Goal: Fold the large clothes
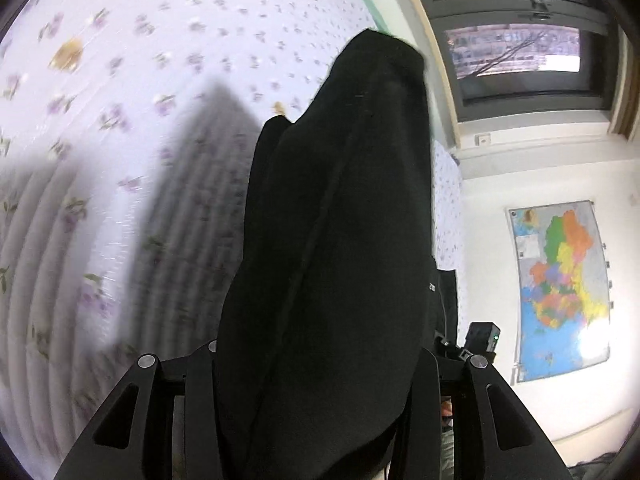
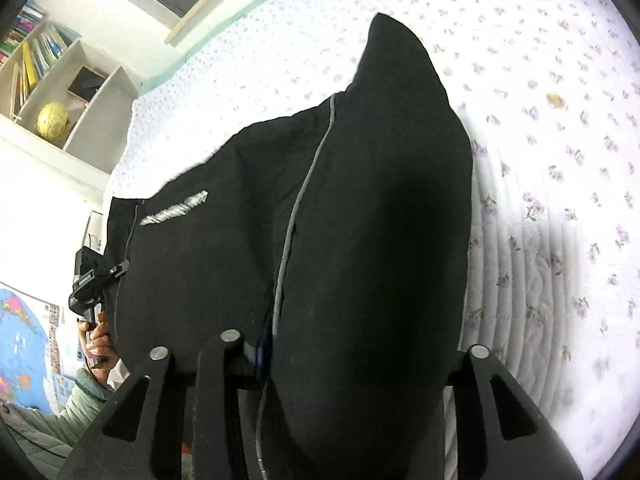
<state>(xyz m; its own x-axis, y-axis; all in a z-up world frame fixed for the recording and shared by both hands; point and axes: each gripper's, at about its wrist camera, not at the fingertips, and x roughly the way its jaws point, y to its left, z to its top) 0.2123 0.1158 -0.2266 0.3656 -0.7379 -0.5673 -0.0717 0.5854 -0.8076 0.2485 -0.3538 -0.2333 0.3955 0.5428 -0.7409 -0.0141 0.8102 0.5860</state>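
Note:
A large black garment (image 1: 340, 240) hangs from my left gripper (image 1: 316, 364), draped over its fingers and hiding the tips. It is lifted above the floral bed cover (image 1: 120, 140). In the right wrist view the same black garment (image 2: 360, 240), with a grey piped seam (image 2: 296, 208) and a striped grey mark (image 2: 176, 210), drapes over my right gripper (image 2: 340, 360). Both grippers appear shut on the cloth. The left gripper (image 2: 90, 280) shows at the garment's far left edge, held by a hand.
The bed with a white, purple-flowered quilt (image 2: 560, 160) lies below. A window (image 1: 520, 60) and a wall map (image 1: 560, 292) are to the right of the left view. A bookshelf with a globe (image 2: 54, 120) stands beyond the bed.

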